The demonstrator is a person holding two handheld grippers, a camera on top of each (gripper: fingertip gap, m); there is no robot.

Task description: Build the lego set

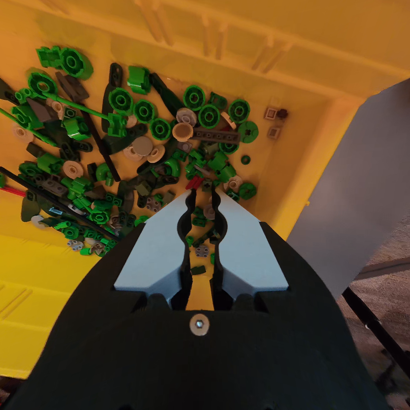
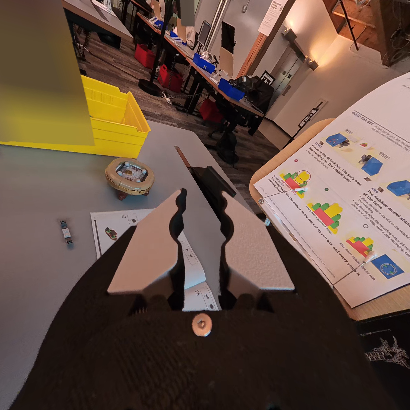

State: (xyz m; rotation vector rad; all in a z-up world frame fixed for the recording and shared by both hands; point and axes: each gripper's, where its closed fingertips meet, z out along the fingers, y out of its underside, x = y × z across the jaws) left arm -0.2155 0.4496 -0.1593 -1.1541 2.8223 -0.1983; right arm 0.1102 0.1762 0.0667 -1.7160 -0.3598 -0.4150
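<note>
In the left wrist view my left gripper [image 1: 203, 191] points down into a yellow bin [image 1: 288, 137] with several loose green, grey, tan and black lego pieces [image 1: 142, 111]. Its jaws stand a little apart and hold nothing; the tips hover by a small red piece [image 1: 195, 182] and a dark green piece [image 1: 206, 185]. In the right wrist view my right gripper [image 2: 203, 191] is open and empty above the grey table [image 2: 33, 188]. A round tan lego pot assembly [image 2: 129, 175] stands on the table ahead and left. A small grey-and-white lego part [image 2: 66, 231] lies farther left.
The yellow bin [image 2: 117, 124] stands at the table's back left. An open lego booklet [image 2: 104, 228] lies under my right gripper. A printed instruction sheet [image 2: 346, 199] leans on a wooden stand at the right. The table edge and a dark gap [image 2: 208, 177] run just ahead. My right fingertips sit around 50 cm from my left ones. From either gripper's tips it is about 25 cm to the round tan lego pot assembly [image 2: 129, 175].
</note>
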